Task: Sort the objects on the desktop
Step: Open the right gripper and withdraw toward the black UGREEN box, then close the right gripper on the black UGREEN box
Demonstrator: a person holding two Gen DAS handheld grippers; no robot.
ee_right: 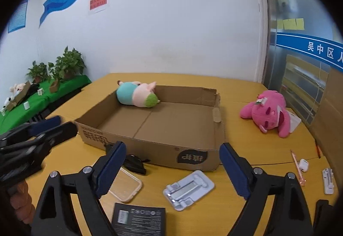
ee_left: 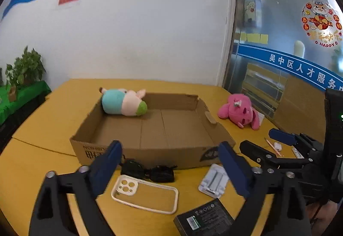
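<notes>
A shallow cardboard box (ee_left: 150, 154) (ee_right: 150, 150) lies on the yellow table, with a teal and pink plush (ee_left: 122, 103) (ee_right: 137, 96) in its far left corner. A pink plush (ee_left: 240, 110) (ee_right: 268, 114) lies on the table to the box's right. In front of the box are black sunglasses (ee_left: 150, 171), a cream phone case (ee_left: 145, 193), a white phone stand (ee_right: 188, 188) and a black packet (ee_right: 139, 216). My left gripper (ee_left: 170, 148) hangs open above the sunglasses and case. My right gripper (ee_right: 173, 147) is open above the stand, with nothing between its fingers.
A pink pen (ee_right: 297, 167), a white earbud case (ee_right: 304, 165) and a small white holder (ee_right: 328, 180) lie at the table's right edge. Potted plants (ee_right: 68, 64) stand on a green-covered bench at the left. A white wall and a glass partition close the back.
</notes>
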